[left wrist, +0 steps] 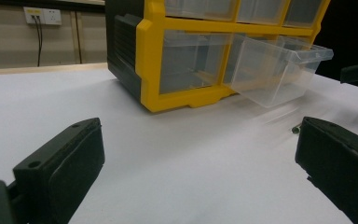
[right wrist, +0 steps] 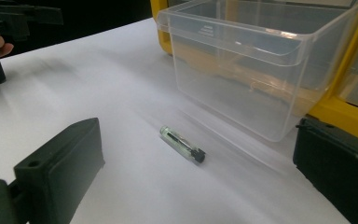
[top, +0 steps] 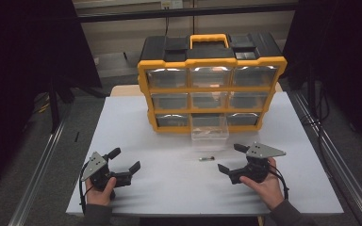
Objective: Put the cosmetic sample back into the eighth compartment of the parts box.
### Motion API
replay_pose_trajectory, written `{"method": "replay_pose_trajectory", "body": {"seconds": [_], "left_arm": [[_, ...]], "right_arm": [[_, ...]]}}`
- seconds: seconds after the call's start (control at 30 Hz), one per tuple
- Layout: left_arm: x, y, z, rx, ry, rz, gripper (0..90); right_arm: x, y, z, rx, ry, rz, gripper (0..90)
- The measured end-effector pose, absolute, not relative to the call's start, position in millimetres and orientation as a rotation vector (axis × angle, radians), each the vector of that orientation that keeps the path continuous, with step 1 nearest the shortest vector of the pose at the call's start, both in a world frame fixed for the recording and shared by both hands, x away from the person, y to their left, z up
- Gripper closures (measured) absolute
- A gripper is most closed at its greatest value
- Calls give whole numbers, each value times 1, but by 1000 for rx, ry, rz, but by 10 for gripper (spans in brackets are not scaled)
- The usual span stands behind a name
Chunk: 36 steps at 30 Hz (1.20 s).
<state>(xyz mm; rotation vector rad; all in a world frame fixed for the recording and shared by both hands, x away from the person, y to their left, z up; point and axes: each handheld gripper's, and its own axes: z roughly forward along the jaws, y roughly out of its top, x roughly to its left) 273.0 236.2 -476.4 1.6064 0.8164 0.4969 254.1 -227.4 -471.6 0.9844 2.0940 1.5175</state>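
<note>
A yellow and black drawer cabinet (top: 211, 89) stands at the back of the white table (top: 169, 188). Its bottom middle clear drawer (top: 209, 128) (left wrist: 279, 70) (right wrist: 256, 60) is pulled out and looks empty. A small glass vial with a dark cap (top: 207, 158) (right wrist: 182, 143) lies on the table in front of that drawer. My right gripper (top: 231, 157) (right wrist: 200, 182) is open just right of the vial, jaws pointing toward it. My left gripper (top: 125, 160) (left wrist: 200, 172) is open at the front left, holding nothing. The vial's tip (left wrist: 296, 129) peeks past its right jaw.
The cabinet has a yellow carry handle (top: 209, 39) on top and several shut clear drawers. Metal rails (top: 332, 160) run along both sides of the table. A wall socket (left wrist: 43, 16) is on the far wall. Dark curtains hang left and right.
</note>
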Motion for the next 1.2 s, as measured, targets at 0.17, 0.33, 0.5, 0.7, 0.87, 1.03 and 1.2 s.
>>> {"method": "replay_pose_trajectory", "body": {"seconds": [0.17,0.33,0.5,0.7,0.87,1.03,1.2], "left_arm": [[273,236,-477,1609,812,491,15],[273,236,-477,1609,811,490,15],[273,236,-477,1609,814,491,16],[273,236,-477,1610,811,492,16],[274,236,-477,1609,812,492,16],[273,236,-476,1606,818,497,16],[273,237,-476,1606,815,499,16]], "right_arm": [[258,-224,-471,992,2130,1502,45],[261,-221,-471,995,2166,1490,95],[266,-217,-468,997,2198,1476,149],[273,-210,-470,996,2265,1448,225],[279,-206,-468,977,2289,1439,261],[284,-200,-469,952,2315,1432,269],[289,-197,-473,954,2333,1405,286]]}}
